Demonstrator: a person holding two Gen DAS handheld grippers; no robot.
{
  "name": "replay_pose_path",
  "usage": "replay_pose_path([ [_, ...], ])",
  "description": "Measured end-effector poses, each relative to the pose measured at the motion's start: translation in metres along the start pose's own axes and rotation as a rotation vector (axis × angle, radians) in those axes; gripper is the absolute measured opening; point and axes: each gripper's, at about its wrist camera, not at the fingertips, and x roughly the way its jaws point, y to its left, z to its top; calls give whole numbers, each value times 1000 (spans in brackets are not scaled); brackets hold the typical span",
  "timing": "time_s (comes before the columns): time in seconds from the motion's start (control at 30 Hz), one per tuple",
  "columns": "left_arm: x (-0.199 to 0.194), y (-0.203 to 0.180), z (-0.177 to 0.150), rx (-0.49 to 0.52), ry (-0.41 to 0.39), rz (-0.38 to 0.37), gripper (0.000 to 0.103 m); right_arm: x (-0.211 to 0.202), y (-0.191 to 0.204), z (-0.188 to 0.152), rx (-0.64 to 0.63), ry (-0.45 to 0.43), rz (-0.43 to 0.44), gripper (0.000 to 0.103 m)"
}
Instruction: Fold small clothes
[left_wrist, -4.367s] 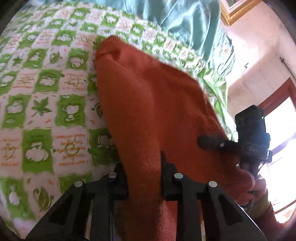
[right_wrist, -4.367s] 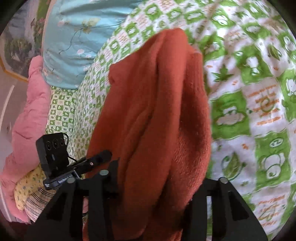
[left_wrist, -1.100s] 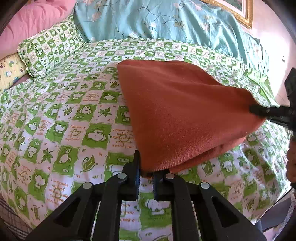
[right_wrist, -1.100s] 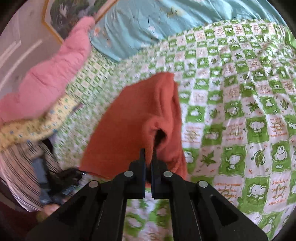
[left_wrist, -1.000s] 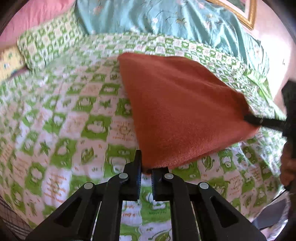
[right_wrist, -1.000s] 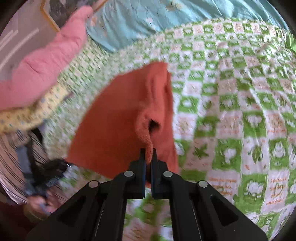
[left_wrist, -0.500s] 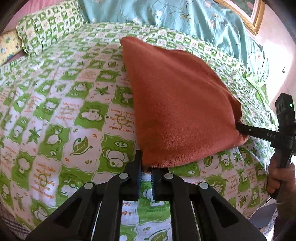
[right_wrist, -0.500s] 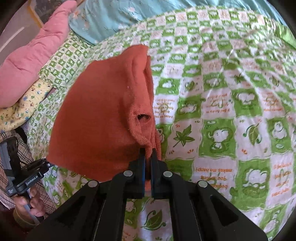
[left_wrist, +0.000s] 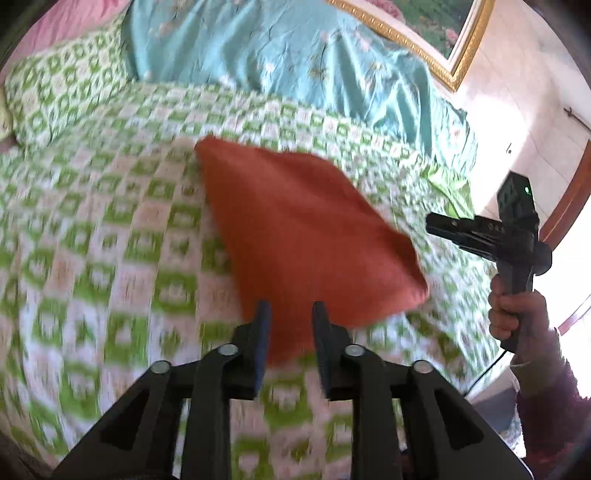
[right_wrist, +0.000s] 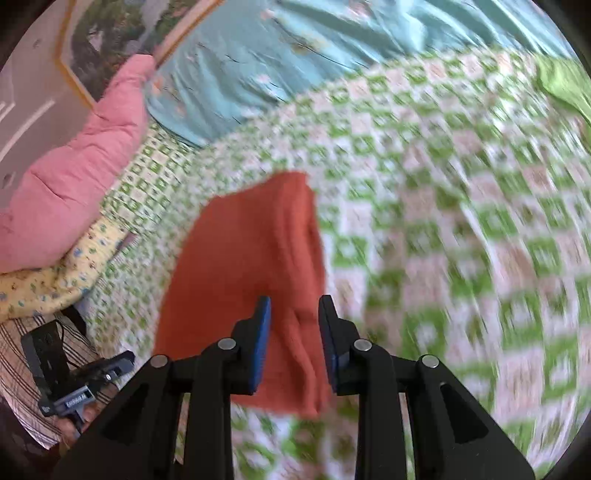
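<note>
A folded rust-orange knitted garment (left_wrist: 303, 236) lies flat on the green-and-white checked bedspread (left_wrist: 110, 240); the right wrist view shows the garment (right_wrist: 251, 258) too. My left gripper (left_wrist: 288, 314) hovers above its near corner, jaws opening, pads clear of the cloth. My right gripper (right_wrist: 293, 310) hangs over the other near corner, jaws also opening, nothing pressed between them. In the left wrist view the right gripper (left_wrist: 436, 223) is at the far right, held in a hand (left_wrist: 517, 314). In the right wrist view the left gripper (right_wrist: 125, 360) is at the lower left.
A turquoise quilt (left_wrist: 295, 55) lies along the head of the bed, with a pink pillow (right_wrist: 74, 166) and a yellow patterned pillow (right_wrist: 48, 277) beside it. A gold-framed picture (left_wrist: 443, 44) hangs on the wall. A bright green cloth (right_wrist: 565, 85) sits at the far right.
Both grippers have let go of the garment's corners and risen away from it. The garment now rests folded on the bedspread. Both views are blurred by motion.
</note>
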Motion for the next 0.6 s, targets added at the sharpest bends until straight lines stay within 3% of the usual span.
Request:
replay_pose_path([
  [0.1,18,-4,17,-9,4,-38,32,28,17,33,-40,7,41,36],
  [0.27,49,-11,19,-17,75,-91,32,93,34,66,-79,107,99,36],
  [0.43,78,-17,10,24,153,-83,31,141,16,81,-64,169,38,35],
  [0.6,95,-20,11,47,167,-55,29,175,-6,91,-39,186,-2,22],
])
